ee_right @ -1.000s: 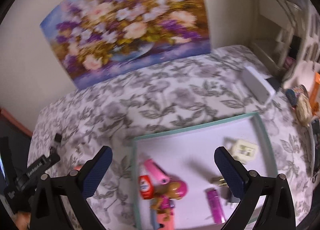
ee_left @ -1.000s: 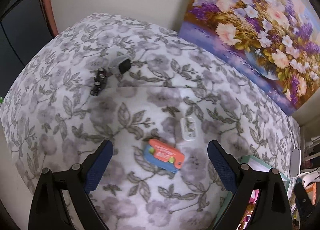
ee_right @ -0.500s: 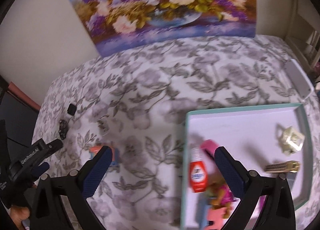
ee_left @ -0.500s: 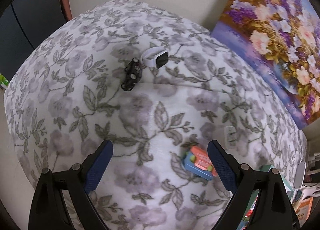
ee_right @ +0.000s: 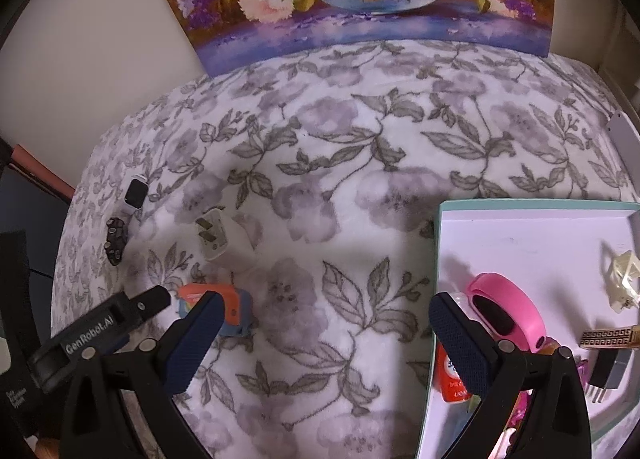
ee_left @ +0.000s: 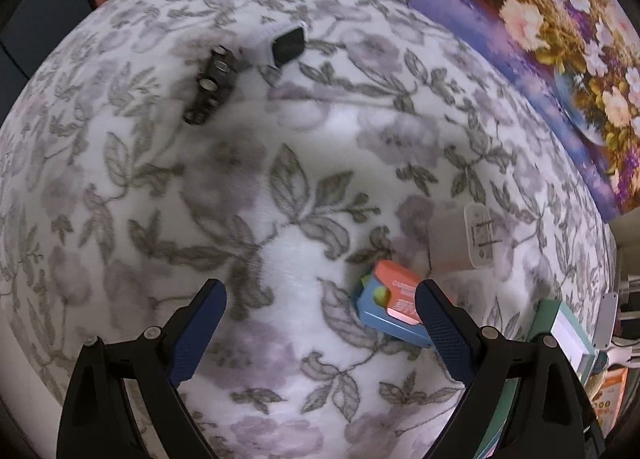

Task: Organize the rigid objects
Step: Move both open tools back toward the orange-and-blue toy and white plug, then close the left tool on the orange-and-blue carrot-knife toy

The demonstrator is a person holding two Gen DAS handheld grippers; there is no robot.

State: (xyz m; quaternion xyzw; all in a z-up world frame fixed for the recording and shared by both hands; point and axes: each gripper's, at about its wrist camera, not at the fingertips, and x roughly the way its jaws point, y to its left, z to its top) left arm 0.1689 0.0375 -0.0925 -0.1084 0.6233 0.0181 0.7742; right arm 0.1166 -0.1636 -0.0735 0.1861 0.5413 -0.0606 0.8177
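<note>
Both claws hang released over the flowered blanket (ee_left: 280,131): the left gripper (ee_left: 320,299) beside an orange-and-blue toy (ee_left: 394,305), the right gripper (ee_right: 326,311) by the tray (ee_right: 532,235). The black piece (ee_left: 210,85) near the watch (ee_left: 286,44) is blurred, perhaps a toy car.

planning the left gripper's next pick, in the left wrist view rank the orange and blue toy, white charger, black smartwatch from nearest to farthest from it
1. Orange and blue toy, right beside the left gripper's right finger.
2. White charger, just beyond the toy, to the right.
3. Black smartwatch, far end of the blanket, slightly left.
</note>
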